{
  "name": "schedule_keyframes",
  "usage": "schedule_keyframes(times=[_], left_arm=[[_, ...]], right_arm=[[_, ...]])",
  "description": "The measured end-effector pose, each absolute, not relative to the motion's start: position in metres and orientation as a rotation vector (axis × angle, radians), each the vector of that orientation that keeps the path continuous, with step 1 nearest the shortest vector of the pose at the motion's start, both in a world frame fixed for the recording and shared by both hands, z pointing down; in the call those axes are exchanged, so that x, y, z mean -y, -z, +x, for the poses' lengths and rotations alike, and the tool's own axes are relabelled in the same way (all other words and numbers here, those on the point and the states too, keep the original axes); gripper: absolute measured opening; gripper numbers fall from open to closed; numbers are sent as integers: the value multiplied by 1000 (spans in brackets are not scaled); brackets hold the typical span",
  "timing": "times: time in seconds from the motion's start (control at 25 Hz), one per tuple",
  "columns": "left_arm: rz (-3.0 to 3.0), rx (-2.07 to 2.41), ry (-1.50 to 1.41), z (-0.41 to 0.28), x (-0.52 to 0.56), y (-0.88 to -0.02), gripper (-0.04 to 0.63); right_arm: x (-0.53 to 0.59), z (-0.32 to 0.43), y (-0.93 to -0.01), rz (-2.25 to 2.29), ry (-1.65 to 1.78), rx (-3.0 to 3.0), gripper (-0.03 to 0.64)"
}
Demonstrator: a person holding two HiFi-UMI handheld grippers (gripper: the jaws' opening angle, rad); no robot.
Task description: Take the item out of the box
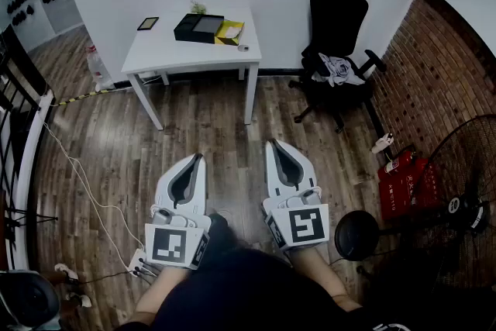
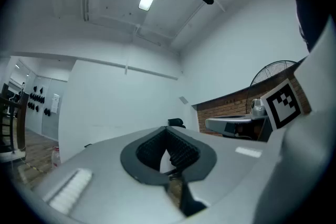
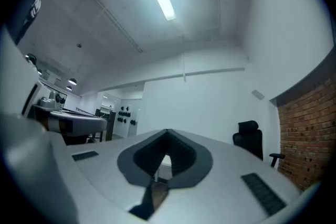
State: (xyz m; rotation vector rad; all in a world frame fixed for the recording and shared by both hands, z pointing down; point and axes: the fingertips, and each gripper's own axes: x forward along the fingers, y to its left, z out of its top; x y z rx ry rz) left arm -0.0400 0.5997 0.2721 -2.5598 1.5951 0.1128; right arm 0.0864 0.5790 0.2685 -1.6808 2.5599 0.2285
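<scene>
Grippers first: your white left gripper (image 1: 198, 159) and white right gripper (image 1: 273, 145) hang well short of the white rectangular table (image 1: 155, 52), both jaw pairs pressed together on nothing. You're at the approach, I judge; next calls for walking up and spreading one pair. The flat black rectangular box (image 1: 194, 29) lies by the table's far edge, long axis along that edge; its grey contents (image 1: 208, 25) are too small to read.

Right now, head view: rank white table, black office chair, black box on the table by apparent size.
1. white table
2. black office chair, not far behind
3. black box, clearly smallest
All stand similarly far away.
</scene>
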Motion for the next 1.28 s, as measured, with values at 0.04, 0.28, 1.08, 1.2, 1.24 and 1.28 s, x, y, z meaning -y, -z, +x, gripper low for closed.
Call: schedule_keyframes(times=[0.04,0.28,1.08,1.2,1.24,1.28], left_arm=[[-2559,-1592,-115,-39,-595,-272,9],[-2565,-1592,-126,-37,-558,-280,9],[-2582,-1605,-123,-105,-317,-276,9],[-2614,-1601,-92,-110,-286,-282,9],[-2635,-1589,-82,-110,-278,-286,9],[-2652,-1576,-76,-110,-270,-288,9]], right_arm=[[-574,89,-269,-1684,-225,-2553,11],[-538,91,-278,-1689,-189,-2561,12],[-304,23,-288,-1728,-213,-2669,124],[-273,18,-290,-1769,-190,-2655,137],[-263,18,-292,-1794,-161,-2647,140],[-254,18,-293,-1818,-136,-2640,140]])
